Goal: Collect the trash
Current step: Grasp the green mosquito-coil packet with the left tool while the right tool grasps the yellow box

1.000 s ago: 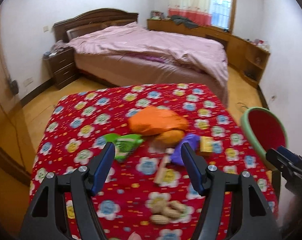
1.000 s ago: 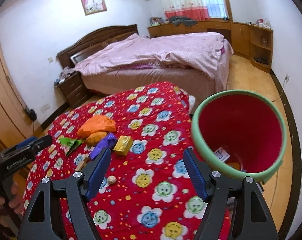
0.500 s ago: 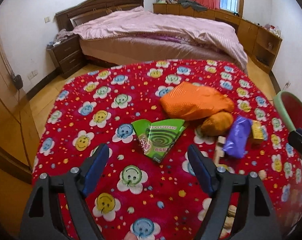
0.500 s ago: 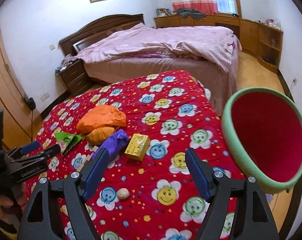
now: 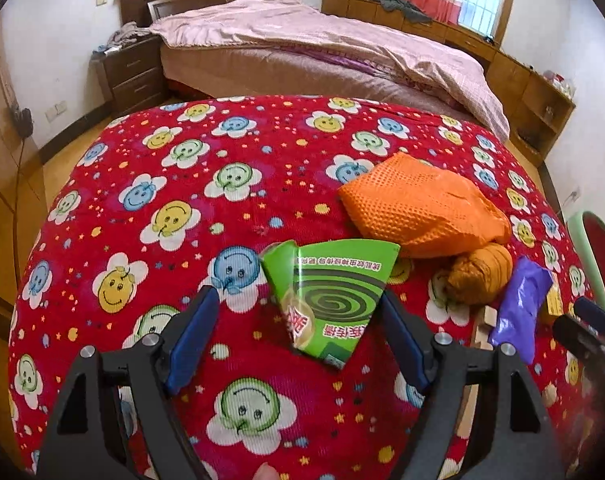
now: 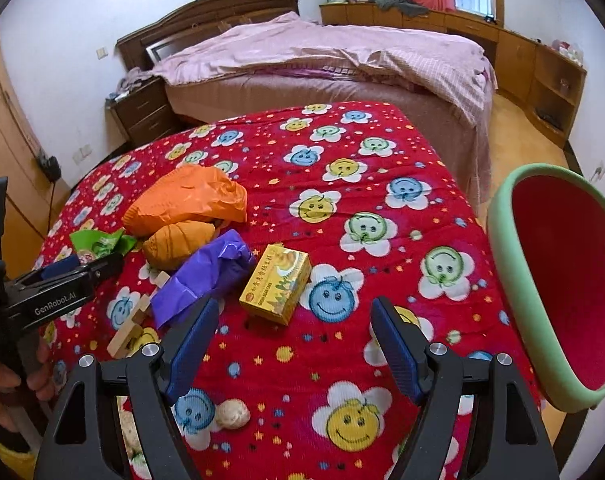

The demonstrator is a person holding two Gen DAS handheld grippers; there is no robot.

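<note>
**Both grippers open above the litter on the worktop**

The worktop (image 5: 150, 184) is covered with a red cloth printed with smiling flowers. The trash lies in a loose cluster on it.

Left gripper (image 5: 298, 320): jaws spread wide, nothing gripped. The green mosquito-coil box (image 5: 326, 292), flattened and creased, lies on the cloth between the two blue pads, nearer the right-hand pad; the pads do not press on it.

Right gripper (image 6: 294, 328): jaws spread wide, nothing gripped. The yellow carton (image 6: 276, 288) lies just ahead of the gap between the pads, clear of both.

Positions of the remaining items, right wrist view:
- Orange bag (image 6: 186, 200): far side of the cluster.
- Orange bundle (image 6: 178, 242): touching the near edge of the orange bag.
- Purple wrapper (image 6: 202, 274): between the bundle and the yellow carton, beside the left-hand pad.
- Wooden pieces (image 6: 130, 326): left of the purple wrapper.
- Pale shell-like scrap (image 6: 232, 414): on the cloth beneath the gripper.

The bin (image 6: 502, 256), red inside with a pale green rim, stands off the right edge of the worktop, its opening tilted toward the camera.
</note>
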